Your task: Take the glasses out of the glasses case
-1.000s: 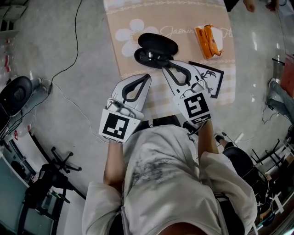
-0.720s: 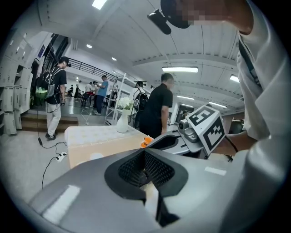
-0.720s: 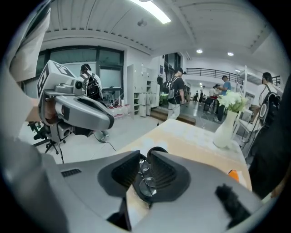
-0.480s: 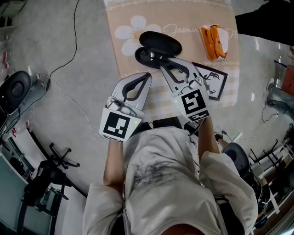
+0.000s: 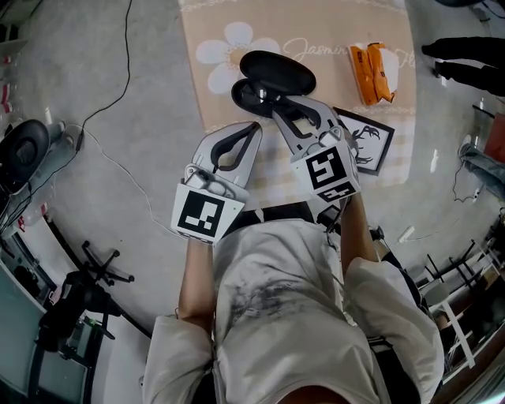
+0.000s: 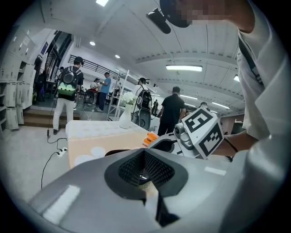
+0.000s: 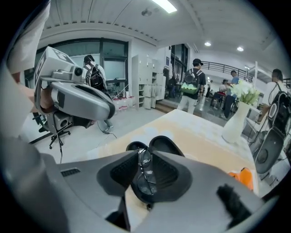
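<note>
The right gripper [image 5: 287,107] has come down to the open glasses case [image 5: 276,72] on the worktop [image 5: 331,24]. Its jaws have just been opening and now stand apart with the glasses [image 7: 144,175] between them, lying ungripped in the case's lower half. The left gripper [image 5: 254,128] hangs nearby, jaws together and empty, so grasping and lifting out remain.
</note>
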Demonstrator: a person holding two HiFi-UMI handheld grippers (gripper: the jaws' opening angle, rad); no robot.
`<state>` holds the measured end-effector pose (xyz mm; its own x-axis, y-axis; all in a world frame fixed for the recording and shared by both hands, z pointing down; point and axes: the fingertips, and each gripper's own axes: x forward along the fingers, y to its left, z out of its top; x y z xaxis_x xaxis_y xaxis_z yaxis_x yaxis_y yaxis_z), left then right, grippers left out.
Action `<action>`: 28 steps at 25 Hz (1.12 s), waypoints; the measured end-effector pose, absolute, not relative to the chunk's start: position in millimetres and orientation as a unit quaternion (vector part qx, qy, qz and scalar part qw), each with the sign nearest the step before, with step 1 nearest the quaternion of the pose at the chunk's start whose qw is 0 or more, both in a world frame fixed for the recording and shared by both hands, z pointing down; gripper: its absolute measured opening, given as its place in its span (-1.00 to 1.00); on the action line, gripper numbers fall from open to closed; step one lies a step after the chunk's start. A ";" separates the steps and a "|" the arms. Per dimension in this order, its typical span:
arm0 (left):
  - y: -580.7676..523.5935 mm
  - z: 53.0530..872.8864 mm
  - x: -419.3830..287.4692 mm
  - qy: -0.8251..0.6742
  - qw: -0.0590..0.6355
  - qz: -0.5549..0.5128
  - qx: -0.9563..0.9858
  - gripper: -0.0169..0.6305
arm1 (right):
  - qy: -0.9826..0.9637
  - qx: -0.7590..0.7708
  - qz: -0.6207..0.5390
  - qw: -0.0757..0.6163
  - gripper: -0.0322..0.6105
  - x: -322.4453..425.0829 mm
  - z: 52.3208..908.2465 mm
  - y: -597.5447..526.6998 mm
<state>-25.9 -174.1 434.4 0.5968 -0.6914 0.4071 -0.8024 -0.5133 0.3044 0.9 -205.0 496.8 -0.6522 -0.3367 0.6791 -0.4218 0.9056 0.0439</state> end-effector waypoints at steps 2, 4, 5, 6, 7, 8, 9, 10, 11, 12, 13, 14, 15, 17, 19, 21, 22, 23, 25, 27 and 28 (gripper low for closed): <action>-174.7 437.4 -26.6 -0.435 0.239 0.118 0.860 -0.93 | -0.905 0.203 0.055 0.370 -0.59 0.6 502.6 -205.4; -175.6 440.2 -27.7 -0.436 0.241 0.119 0.859 -0.93 | -0.902 0.197 0.048 0.380 -0.58 0.3 507.7 -206.9; -176.1 441.3 -28.3 -0.436 0.241 0.119 0.859 -0.93 | -0.901 0.195 0.048 0.383 -0.58 0.0 510.2 -207.3; -176.7 442.3 -28.9 -0.436 0.241 0.119 0.859 -0.93 | -0.901 0.193 0.048 0.386 -0.57 -0.4 512.6 -207.4; -177.2 443.1 -29.4 -0.437 0.241 0.120 0.858 -0.93 | -0.900 0.191 0.049 0.389 -0.57 -0.6 515.1 -207.3; -177.6 443.8 -30.0 -0.437 0.242 0.120 0.858 -0.93 | -0.899 0.189 0.050 0.392 -0.56 -0.7 517.5 -207.0; -177.9 444.6 -30.5 -0.438 0.242 0.119 0.858 -0.93 | -0.898 0.187 0.050 0.395 -0.56 -0.8 519.9 -206.7; -178.0 445.6 -31.0 -0.438 0.242 0.120 0.857 -0.93 | -0.898 0.185 0.049 0.397 -0.56 -1.0 522.2 -206.3; -177.9 446.7 -31.4 -0.439 0.243 0.120 0.857 -0.93 | -0.897 0.183 0.048 0.400 -0.56 -1.1 524.3 -205.9; -177.7 447.9 -31.7 -0.439 0.244 0.121 0.856 -0.93 | -0.896 0.182 0.047 0.403 -0.55 -1.1 526.4 -205.4; -177.5 449.2 -31.8 -0.439 0.244 0.121 0.856 -0.93 | -0.895 0.180 0.045 0.406 -0.55 -0.9 528.5 -205.0; -177.2 450.6 -31.8 -0.440 0.245 0.121 0.856 -0.93 | -0.894 0.179 0.043 0.409 -0.55 -0.7 530.6 -204.7; -176.8 452.1 -31.6 -0.440 0.246 0.122 0.855 -0.93 | -0.893 0.178 0.041 0.412 -0.55 -0.4 532.7 -204.5; -176.3 454.3 -31.3 -0.440 0.247 0.123 0.855 -0.93 | -0.890 0.177 0.033 0.419 -0.55 -0.2 536.0 -204.3; -175.9 455.6 -31.1 -0.439 0.247 0.123 0.855 -0.93 | -0.888 0.175 0.027 0.424 -0.55 -0.8 538.0 -204.3; -175.5 456.7 -30.7 -0.439 0.249 0.123 0.854 -0.93 | -0.887 0.173 0.022 0.427 -0.55 -2.1 539.6 -204.4; -175.1 457.4 -30.4 -0.439 0.249 0.122 0.854 -0.93 | -0.887 0.172 0.019 0.429 -0.55 -2.7 540.5 -204.3; -174.7 458.1 -29.9 -0.439 0.250 0.122 0.854 -0.93 | -0.886 0.170 0.017 0.430 -0.55 -3.4 541.7 -204.0; -173.9 459.7 -28.9 -0.437 0.251 0.122 0.855 -0.93 | -0.886 0.167 0.013 0.433 -0.55 -4.9 544.5 -203.3; -173.5 461.0 -28.0 -0.437 0.252 0.122 0.855 -0.93 | -0.885 0.163 0.011 0.435 -0.55 -6.3 546.9 -203.1; -173.4 461.3 -27.6 -0.437 0.253 0.122 0.855 -0.93 | -0.885 0.162 0.009 0.436 -0.55 -7.0 547.8 -203.3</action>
